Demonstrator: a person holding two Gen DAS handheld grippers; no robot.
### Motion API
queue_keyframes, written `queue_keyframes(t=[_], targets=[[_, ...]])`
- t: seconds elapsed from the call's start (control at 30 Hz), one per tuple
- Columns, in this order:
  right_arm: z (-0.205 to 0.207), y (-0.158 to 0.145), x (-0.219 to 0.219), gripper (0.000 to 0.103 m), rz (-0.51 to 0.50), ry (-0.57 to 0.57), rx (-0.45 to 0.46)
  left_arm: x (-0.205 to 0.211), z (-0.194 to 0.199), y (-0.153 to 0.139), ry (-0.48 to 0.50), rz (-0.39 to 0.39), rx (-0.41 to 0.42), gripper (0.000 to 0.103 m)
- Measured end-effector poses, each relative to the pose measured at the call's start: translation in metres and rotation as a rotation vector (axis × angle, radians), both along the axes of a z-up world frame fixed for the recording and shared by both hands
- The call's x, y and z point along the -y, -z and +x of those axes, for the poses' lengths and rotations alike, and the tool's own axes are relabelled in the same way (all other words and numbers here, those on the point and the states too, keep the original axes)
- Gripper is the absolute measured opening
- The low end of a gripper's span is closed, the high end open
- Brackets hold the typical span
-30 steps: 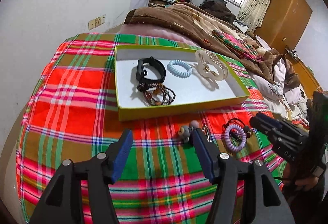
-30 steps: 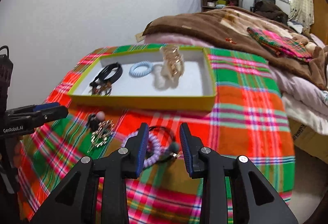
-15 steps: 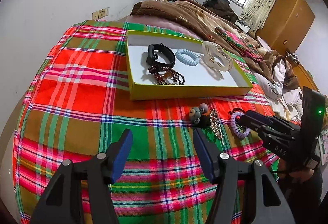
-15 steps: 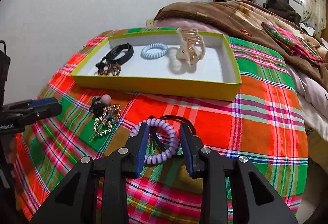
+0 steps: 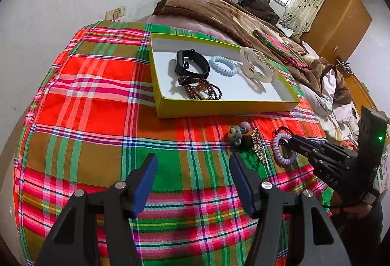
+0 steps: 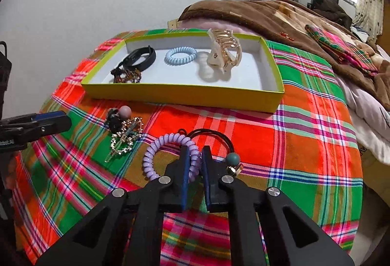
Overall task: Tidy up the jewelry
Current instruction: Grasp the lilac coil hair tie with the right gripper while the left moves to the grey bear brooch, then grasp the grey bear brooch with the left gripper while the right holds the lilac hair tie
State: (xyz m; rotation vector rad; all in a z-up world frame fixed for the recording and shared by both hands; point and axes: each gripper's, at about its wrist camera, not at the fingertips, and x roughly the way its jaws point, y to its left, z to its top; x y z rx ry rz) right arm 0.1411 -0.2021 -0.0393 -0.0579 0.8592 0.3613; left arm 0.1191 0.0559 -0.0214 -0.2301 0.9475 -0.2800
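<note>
Purple coil hair tie (image 6: 156, 156) lies on the plaid cloth (image 6: 316, 124), lower centre of the right wrist view. The right tool (image 6: 194, 163) has just closed; its blue pads are clamped on the tie's right-hand arc. In the left wrist view the same tie (image 5: 280, 151) sits at right of centre with the right tool (image 5: 288, 141) nosed into it.

Touching the tie on its right: a black elastic loop (image 6: 214, 134) with a grey-green ball (image 6: 232, 160). It may overlap the coil under the pads; hard to tell from here. To the tie's left, a gold rhinestone clip (image 6: 124, 139), and just above that a black tie with a pinkish ball (image 6: 119, 117).

Upper centre of the frame: yellow-green box (image 6: 182, 93) with a white floor. Inside, left to right: brown bead bracelets (image 6: 125, 76), black band (image 6: 140, 60), light blue coil tie (image 6: 180, 55), cream claw clip (image 6: 224, 51). All four apart from the walls on the near side.

Left tool (image 5: 192, 180) hovers over bare cloth at bottom centre of its own view, pads well apart, nothing between them. In the right wrist view its tip (image 6: 48, 121) shows at the left edge.

Brown blanket (image 6: 268, 15) behind the box.
</note>
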Motion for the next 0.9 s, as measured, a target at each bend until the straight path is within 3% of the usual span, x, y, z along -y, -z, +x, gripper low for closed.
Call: queue_keyframes(t=[0.43,0.67,0.9], targets=[[-0.034,-0.028,0.027,0.010,0.148,0.116,0.074,0.020,0.025,-0.002,0.088,-0.025,-0.008,0.063],[-0.046,-0.031,0.036,0.010,0.167,0.130,0.084,0.040,0.040,0.008,0.117,-0.029,-0.041,0.063],[-0.051,-0.031,0.044,0.010,0.173,0.141,0.085,0.054,0.047,0.010,0.109,0.024,-0.034,0.062]])
